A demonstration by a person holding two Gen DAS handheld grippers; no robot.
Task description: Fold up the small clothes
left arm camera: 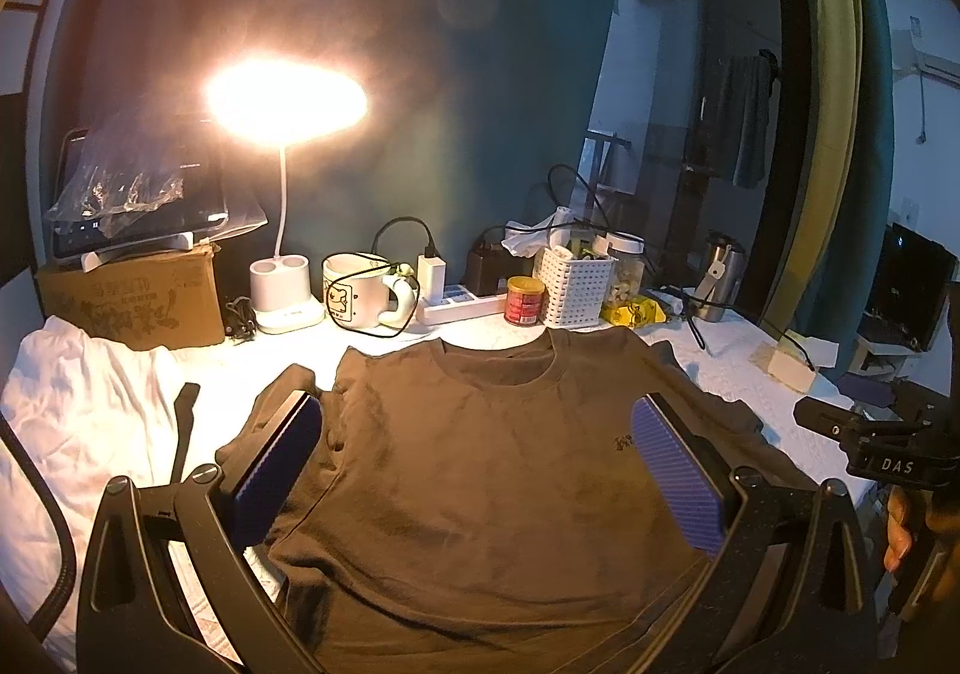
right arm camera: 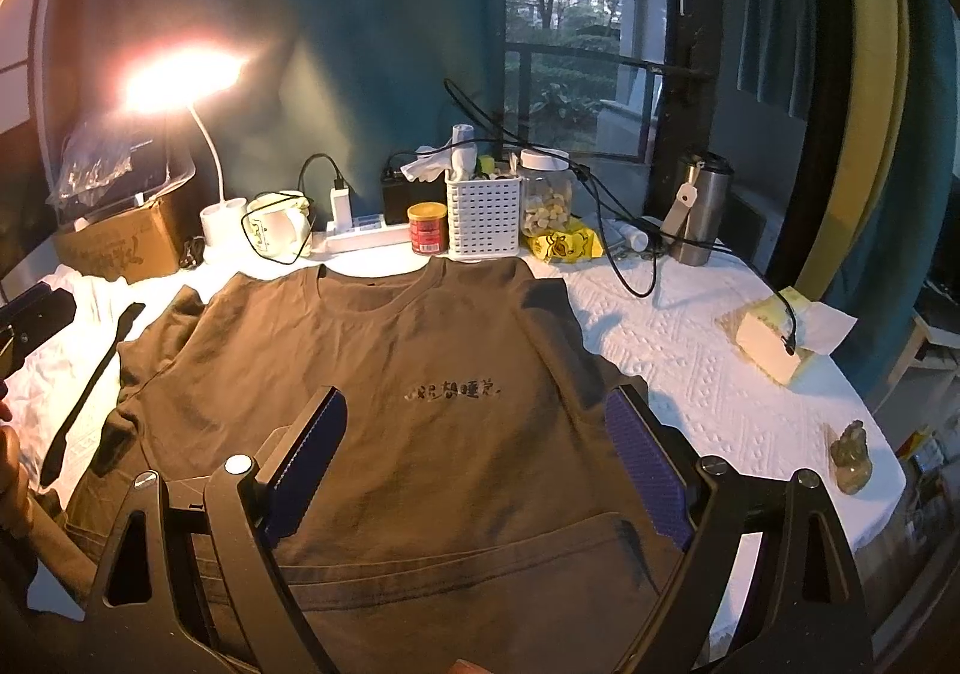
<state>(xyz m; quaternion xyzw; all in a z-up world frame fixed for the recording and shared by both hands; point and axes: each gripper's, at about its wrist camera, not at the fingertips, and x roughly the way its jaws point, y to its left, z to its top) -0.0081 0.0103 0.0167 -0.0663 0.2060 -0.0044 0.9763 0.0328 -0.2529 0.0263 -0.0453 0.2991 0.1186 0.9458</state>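
The brown T-shirt (left arm camera: 480, 464) lies flat, front up, on the white table (right arm camera: 690, 350), neck at the far side. Both claws, the left gripper (left arm camera: 480, 470) and the right gripper (right arm camera: 480, 464), are spread wide above it, holding nothing. A lit lamp (left arm camera: 282, 104) stands far left.

Left gripper (left arm camera: 474, 470) fingers spread wide; right gripper (right arm camera: 474, 458) likewise, both empty.

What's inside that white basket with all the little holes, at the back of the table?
The white basket holds a crumpled white cloth or tissue and some upright bottles or tubes poking above its rim. Its walls hide whatever lies lower down.
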